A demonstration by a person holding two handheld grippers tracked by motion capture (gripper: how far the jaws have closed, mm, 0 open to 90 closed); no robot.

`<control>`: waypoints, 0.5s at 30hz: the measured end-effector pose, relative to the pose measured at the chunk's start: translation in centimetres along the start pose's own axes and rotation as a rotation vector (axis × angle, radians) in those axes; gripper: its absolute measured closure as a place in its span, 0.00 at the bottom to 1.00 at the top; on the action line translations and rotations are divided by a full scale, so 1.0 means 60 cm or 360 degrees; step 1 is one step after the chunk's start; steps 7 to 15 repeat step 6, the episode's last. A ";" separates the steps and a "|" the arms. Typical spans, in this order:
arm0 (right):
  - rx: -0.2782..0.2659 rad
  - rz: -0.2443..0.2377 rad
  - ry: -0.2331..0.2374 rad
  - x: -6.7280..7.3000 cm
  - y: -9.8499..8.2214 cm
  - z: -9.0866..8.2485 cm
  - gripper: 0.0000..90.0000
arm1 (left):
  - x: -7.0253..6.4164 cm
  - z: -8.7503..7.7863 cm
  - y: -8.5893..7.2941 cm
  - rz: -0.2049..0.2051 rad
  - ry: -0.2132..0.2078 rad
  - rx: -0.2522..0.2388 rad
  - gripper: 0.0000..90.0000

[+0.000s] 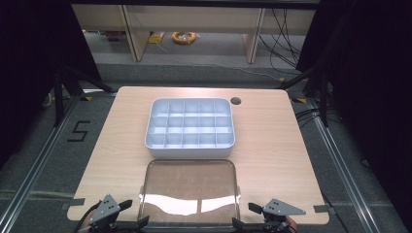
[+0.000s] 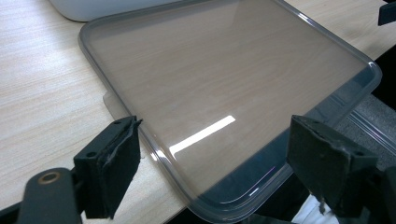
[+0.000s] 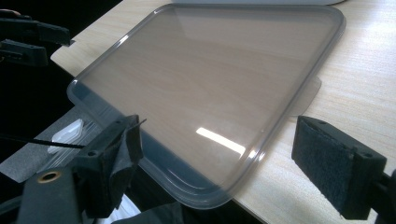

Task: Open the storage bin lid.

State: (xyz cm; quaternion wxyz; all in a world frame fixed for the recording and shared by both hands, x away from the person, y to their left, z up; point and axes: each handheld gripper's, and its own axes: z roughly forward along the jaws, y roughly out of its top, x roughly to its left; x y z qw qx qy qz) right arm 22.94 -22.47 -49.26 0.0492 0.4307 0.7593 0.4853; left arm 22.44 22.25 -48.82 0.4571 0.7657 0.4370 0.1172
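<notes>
Near edge of the table: your two grippers sit low at the front, one at each near corner of the clear lid.
Left gripper (image 1: 128, 213): your jaws stand wide apart and grip nothing; in the left gripper view (image 2: 210, 168) the lid's near left corner lies between them, with neither pad touching it.
Right gripper (image 1: 245, 214): your jaws are likewise spread wide and empty; in the right gripper view (image 3: 215, 168) the lid's near right corner lies between them, untouched as far as you can see.
Lid (image 1: 189, 187): a clear plastic sheet with rounded corners and a raised rim, lying flat on the table (image 1: 272, 145); its near edge juts a little past the table's front edge, and a bright strip of light reflects off it.
Lid tabs: a small clear tab pokes out from each side edge, seen beside the lid in both gripper views.
Box (image 1: 190, 128): a white tray split into a grid of small compartments, sitting just behind the lid, close to its far edge; you can see nothing in the compartments.
Table hole (image 1: 236, 101): a round cable hole just beyond the box's far right corner.
Writing: a black "5" (image 1: 78, 131) is marked on the grey floor to your left of the table; no brand or label is readable on the lid or box.
</notes>
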 end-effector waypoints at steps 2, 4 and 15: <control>0.0013 0.0068 0.0012 0.004 -0.001 0.000 0.19 | 0.001 0.000 0.000 0.0002 0.0000 0.0000 0.19; -0.0005 0.0038 0.0006 0.002 -0.001 0.001 0.19 | 0.001 -0.001 0.001 0.0003 0.0002 0.0003 0.19; -0.0005 -0.0015 -0.0003 -0.002 0.000 0.003 0.19 | 0.001 -0.002 0.001 -0.0008 0.0002 0.0007 0.19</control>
